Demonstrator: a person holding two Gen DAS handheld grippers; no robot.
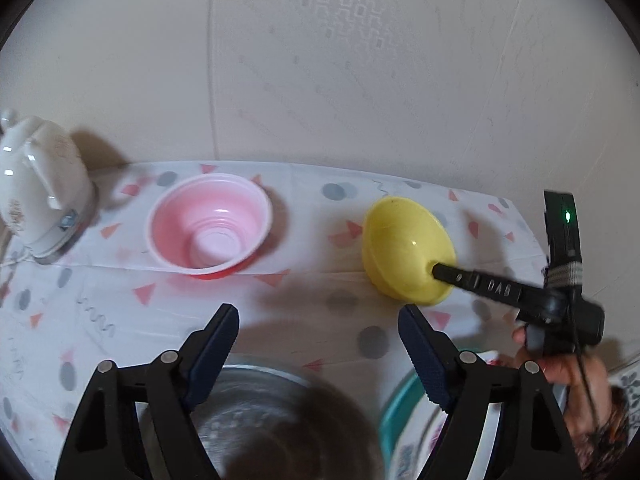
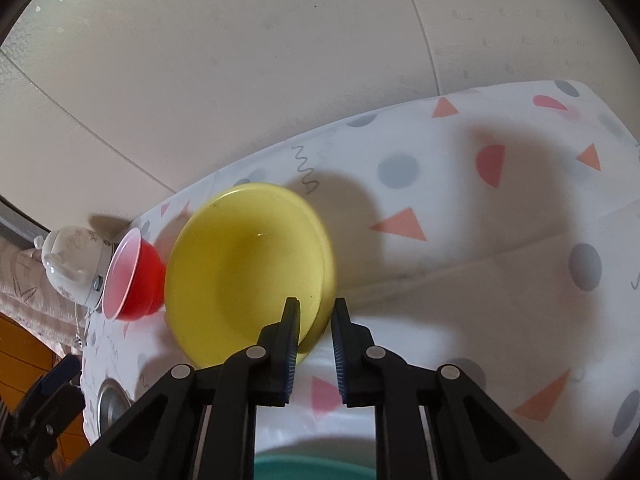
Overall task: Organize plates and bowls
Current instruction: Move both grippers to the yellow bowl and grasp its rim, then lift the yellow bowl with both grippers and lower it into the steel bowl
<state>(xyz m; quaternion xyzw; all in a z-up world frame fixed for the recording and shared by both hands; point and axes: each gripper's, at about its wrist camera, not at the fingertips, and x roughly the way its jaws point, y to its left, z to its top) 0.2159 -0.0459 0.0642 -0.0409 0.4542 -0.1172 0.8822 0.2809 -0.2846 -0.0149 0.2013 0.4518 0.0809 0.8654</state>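
Nearest the left tool [image 1: 318, 322], below its widely spread and empty fingers, sits a metal bowl [image 1: 256, 412], with a teal-rimmed plate [image 1: 394, 412] just beside it at the lower right. Slightly farther out, the right tool [image 2: 314, 314] has its fingers drawn close on either side of the yellow bowl's [image 2: 248, 276] near rim; one finger sits inside the wall and one outside, and the bowl appears tilted toward the camera, so it looks pinched and part-lifted off the table [image 2: 460, 240]. Beyond it, to the left, a red bowl [image 1: 210, 226] rests upright with its pale pink inside showing, and a white teapot [image 1: 38, 184] stands at the far left by the wall. My reading is that the step in hand is carrying the yellow bowl to be nested. The next move calls for a firm rim grip, since thin plastic could slip, and a level lowering into whichever bowl takes it.
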